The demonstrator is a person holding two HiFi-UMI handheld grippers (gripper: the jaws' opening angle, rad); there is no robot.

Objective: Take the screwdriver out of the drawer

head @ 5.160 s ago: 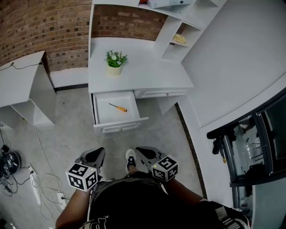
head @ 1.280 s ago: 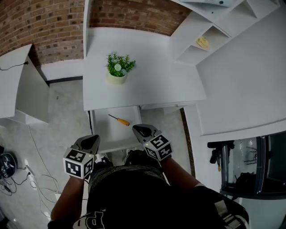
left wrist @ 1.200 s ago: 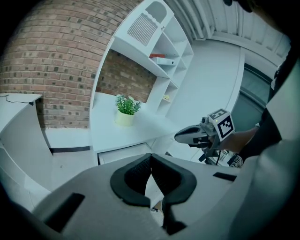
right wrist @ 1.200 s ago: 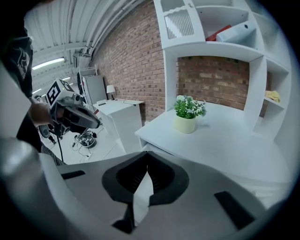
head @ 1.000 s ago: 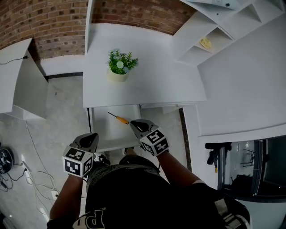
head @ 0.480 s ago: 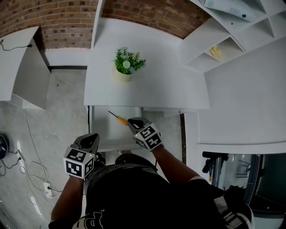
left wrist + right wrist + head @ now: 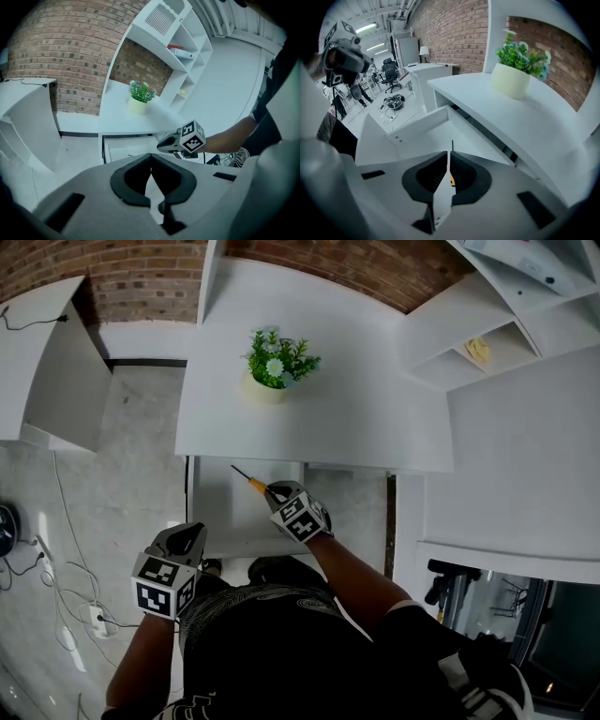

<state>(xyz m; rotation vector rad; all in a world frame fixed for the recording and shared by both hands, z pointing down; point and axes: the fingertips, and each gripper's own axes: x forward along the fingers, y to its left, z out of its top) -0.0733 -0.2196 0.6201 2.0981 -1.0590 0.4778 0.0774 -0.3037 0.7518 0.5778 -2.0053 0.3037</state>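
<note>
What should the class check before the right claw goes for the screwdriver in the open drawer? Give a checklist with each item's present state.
1. White desk drawer pulled open: ok.
2. Orange-handled screwdriver lying in plain sight on the drawer floor: ok.
3. Right claw lined up with the screwdriver: ok, the orange handle shows through the slit between its jaws.
4. Right claw open wide enough to take the handle: not ok, its jaws stand almost together.
5. Left claw out of the way: ok, shut on nothing and held back from the drawer.
6. Right claw's height above the drawer floor: cannot tell.
</note>
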